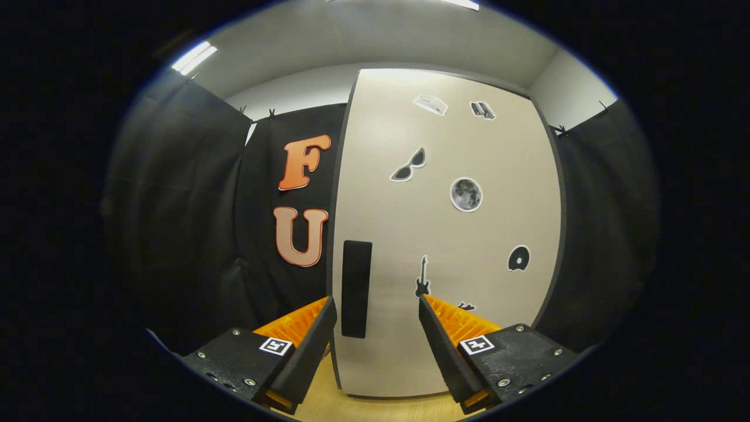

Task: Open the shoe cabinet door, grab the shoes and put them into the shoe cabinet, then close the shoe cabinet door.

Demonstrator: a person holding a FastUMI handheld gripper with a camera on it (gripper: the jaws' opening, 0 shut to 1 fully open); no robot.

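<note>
The shoe cabinet door [469, 234] is a tall pale panel with small stickers on it, standing shut straight ahead. A dark vertical handle [356, 288] sits near the door's left edge. My gripper [377, 305] is open, its two fingers spread apart in front of the door. The handle lies just ahead, in the gap between the fingers and closer to the left one [313, 343]. Nothing is held between them.
Black cloth walls hang on both sides of the cabinet. A light wooden floor [381, 407] shows below the door's bottom edge, between the fingers. White wall and ceiling lights are above.
</note>
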